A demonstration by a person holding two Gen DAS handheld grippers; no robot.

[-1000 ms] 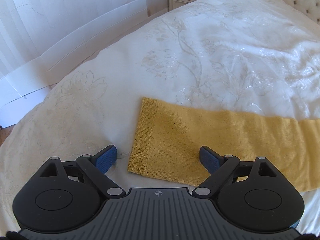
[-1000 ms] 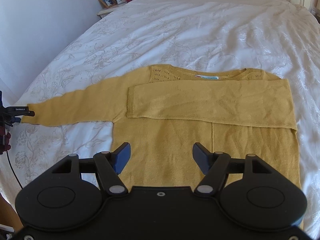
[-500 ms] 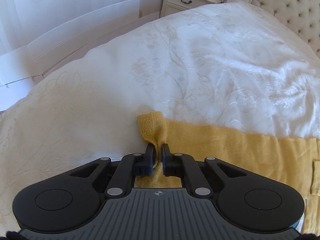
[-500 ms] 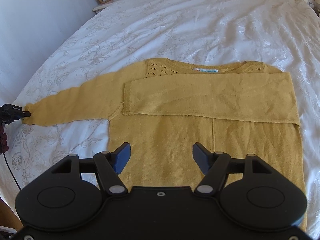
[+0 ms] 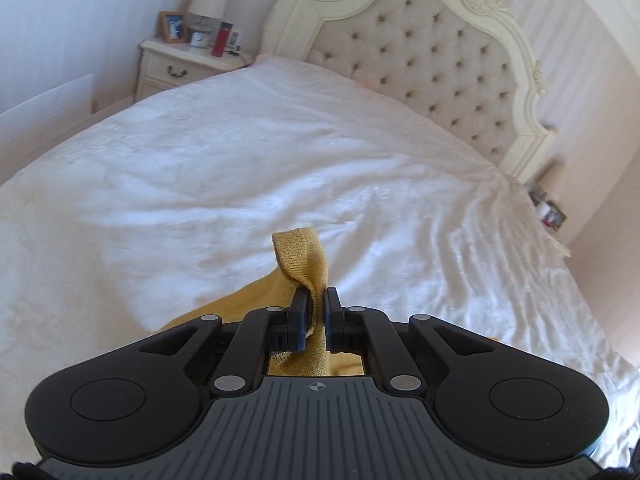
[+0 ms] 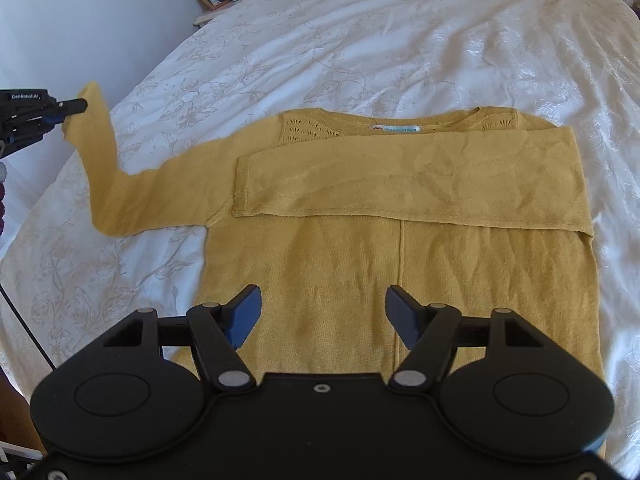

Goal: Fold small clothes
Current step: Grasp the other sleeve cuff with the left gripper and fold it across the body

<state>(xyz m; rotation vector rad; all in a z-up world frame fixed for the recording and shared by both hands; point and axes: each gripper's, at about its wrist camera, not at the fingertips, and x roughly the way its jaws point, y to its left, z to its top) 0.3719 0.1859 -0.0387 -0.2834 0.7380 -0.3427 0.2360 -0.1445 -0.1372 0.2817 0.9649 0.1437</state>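
Mustard-yellow knitted sweater (image 6: 400,240) lies flat on the white embroidered bed (image 6: 400,40), one garment, its long axis across the view. At far left the left hand-held gripper (image 5: 317,312) is clamped on the cuff of the one outstretched sleeve (image 6: 120,184), raised, nearer it. Rightward, the other sleeve is folded over the chest; the right hand-held gripper (image 6: 324,316) hovers above the hem, jaws apart and empty
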